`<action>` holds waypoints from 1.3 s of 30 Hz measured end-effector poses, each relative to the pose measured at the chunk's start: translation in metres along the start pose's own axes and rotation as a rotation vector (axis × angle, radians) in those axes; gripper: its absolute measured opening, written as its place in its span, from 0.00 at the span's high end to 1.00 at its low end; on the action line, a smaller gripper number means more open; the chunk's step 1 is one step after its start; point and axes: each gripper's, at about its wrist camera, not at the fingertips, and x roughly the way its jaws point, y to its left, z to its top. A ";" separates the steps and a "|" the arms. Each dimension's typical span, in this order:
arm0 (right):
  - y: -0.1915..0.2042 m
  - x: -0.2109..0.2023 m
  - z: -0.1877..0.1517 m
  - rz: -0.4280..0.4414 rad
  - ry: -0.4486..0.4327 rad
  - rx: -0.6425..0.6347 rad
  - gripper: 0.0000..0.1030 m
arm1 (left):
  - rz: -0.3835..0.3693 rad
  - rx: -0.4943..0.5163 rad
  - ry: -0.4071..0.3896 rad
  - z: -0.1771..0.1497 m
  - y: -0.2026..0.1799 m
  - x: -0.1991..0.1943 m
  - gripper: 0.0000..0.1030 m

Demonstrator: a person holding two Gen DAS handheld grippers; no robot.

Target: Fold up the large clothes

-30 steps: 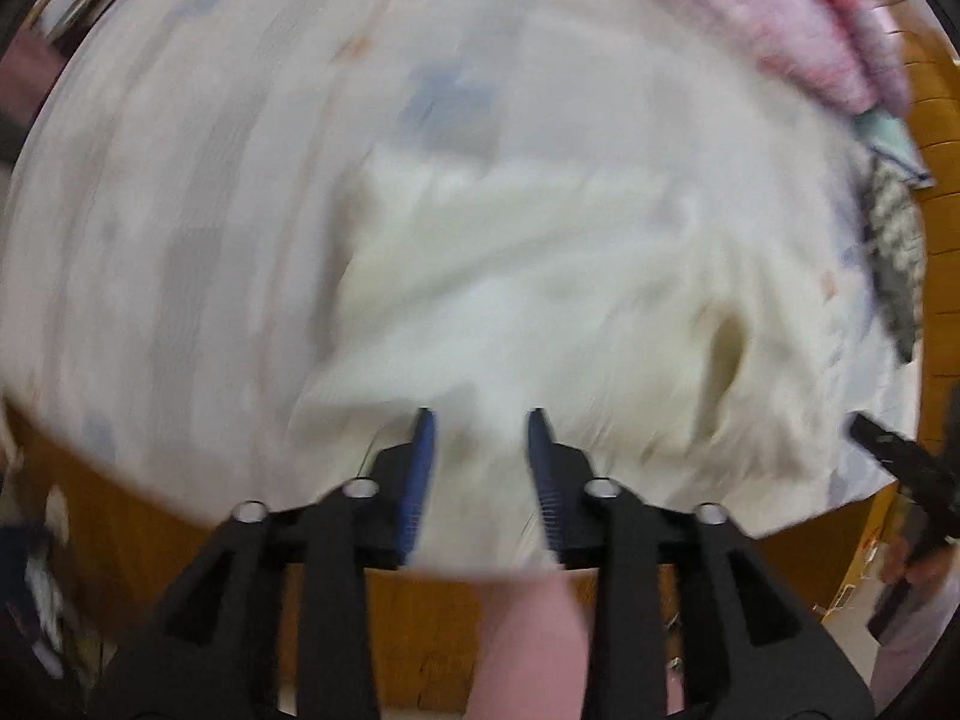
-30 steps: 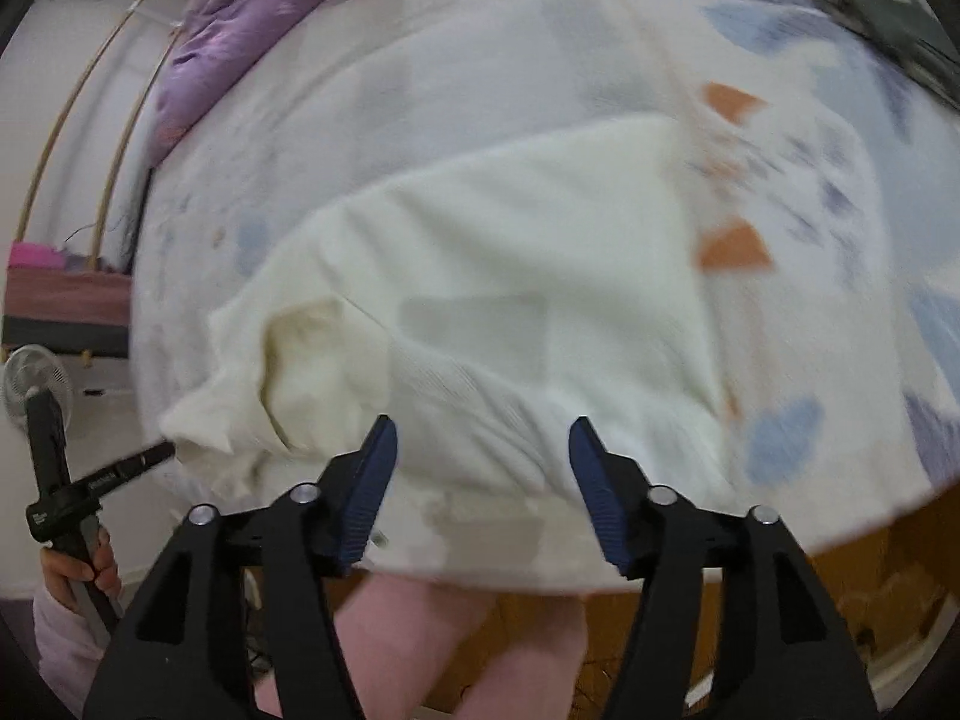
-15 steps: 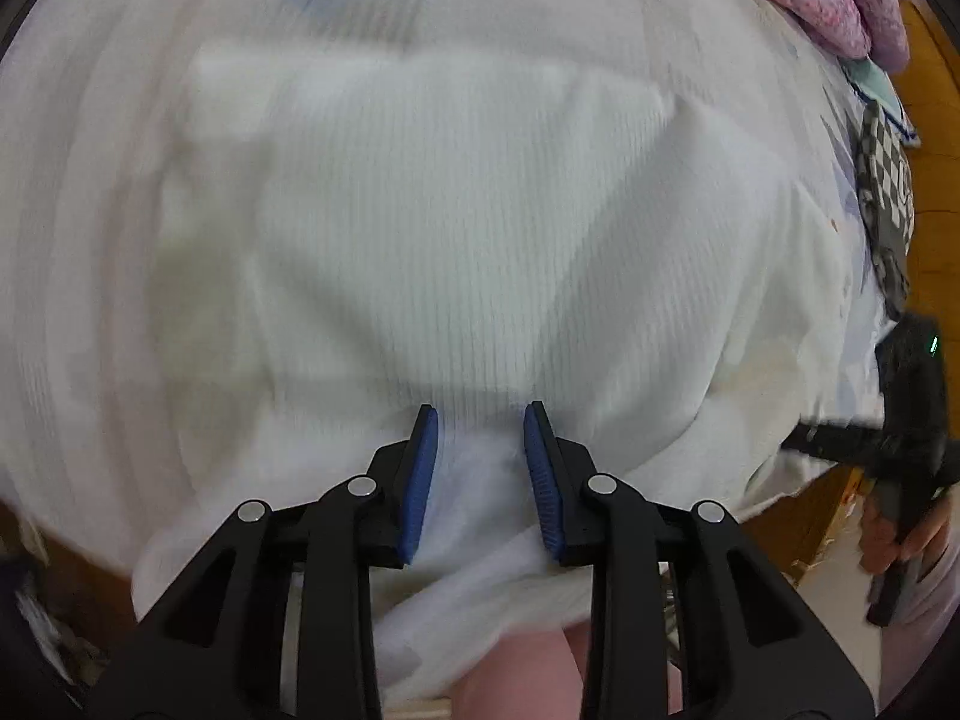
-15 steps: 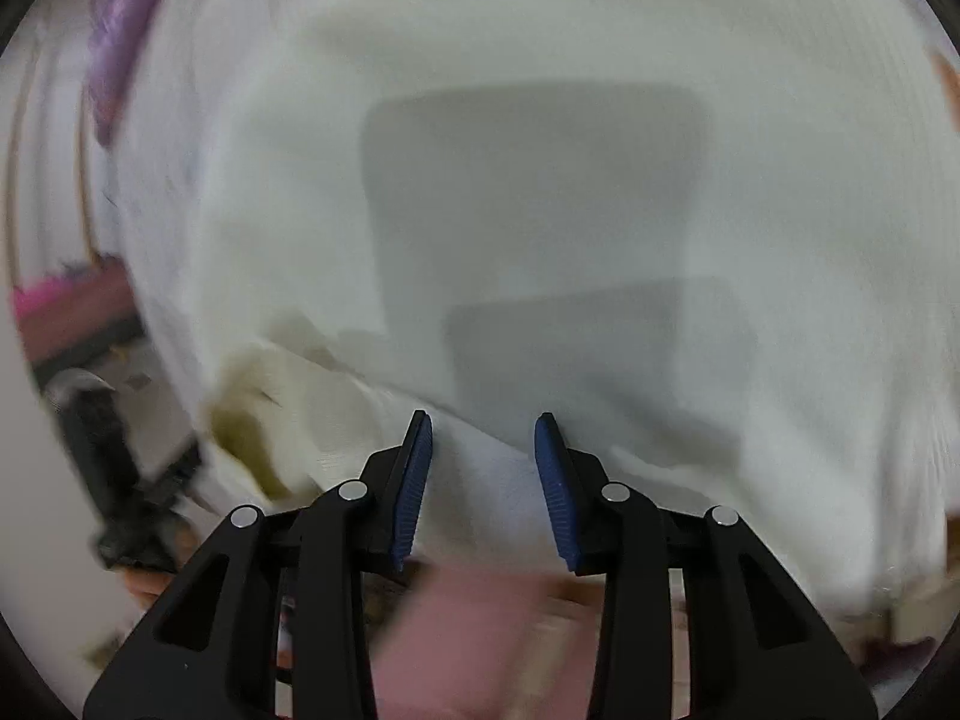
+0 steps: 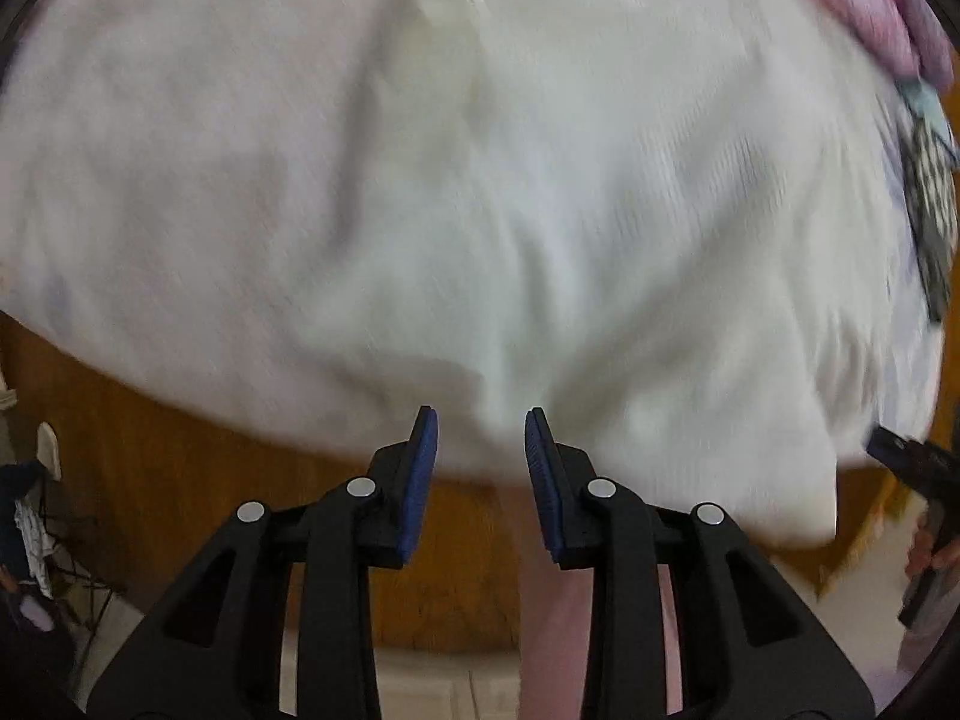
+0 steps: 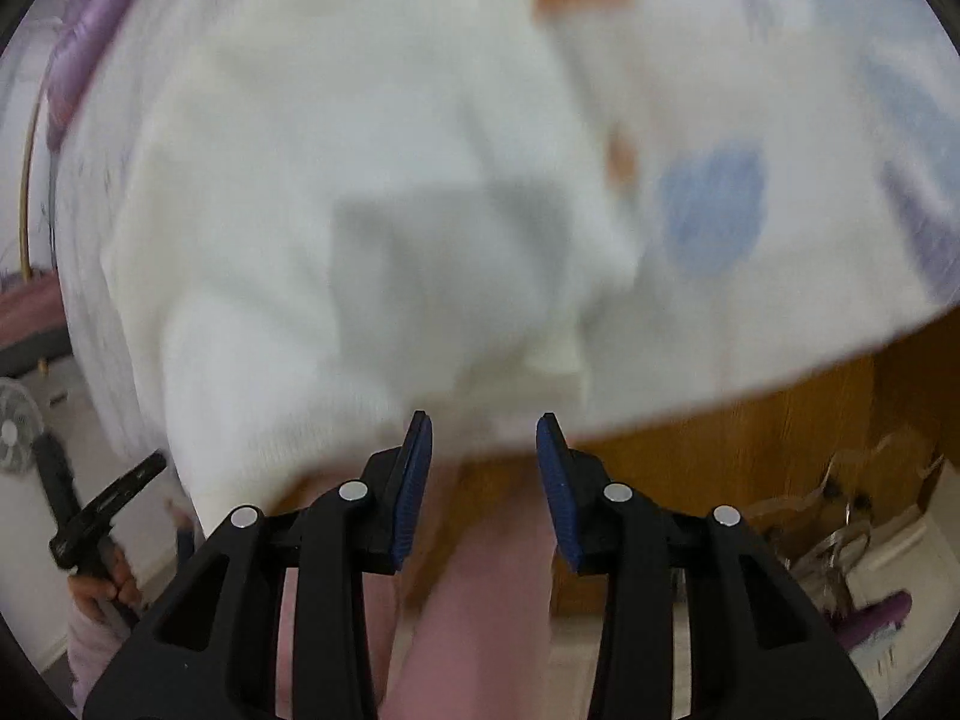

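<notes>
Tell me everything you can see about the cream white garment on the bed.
The cream white garment looks like a soft ribbed knit, spread loosely with broad folds over the patterned bedsheet. Its near edge hangs over the bed's wooden side. One thicker folded part sticks out at the lower edge. Both views are blurred, so seams are unclear. The left gripper and right gripper are open just before its hem, holding nothing.

Home bedroom: bed (image 6: 810,324) with patterned sheet, blue and orange blotches, wooden bed frame (image 6: 750,414) below its edge. Purple-pink bedding (image 5: 864,18) bunched at 1 o'clock in left view. Standing fan (image 6: 15,432) on floor at 9 o'clock in right view.
</notes>
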 end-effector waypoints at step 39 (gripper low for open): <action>0.048 0.036 0.238 -0.057 -0.168 0.193 0.88 | -0.042 -0.037 -0.119 0.271 0.007 0.011 0.89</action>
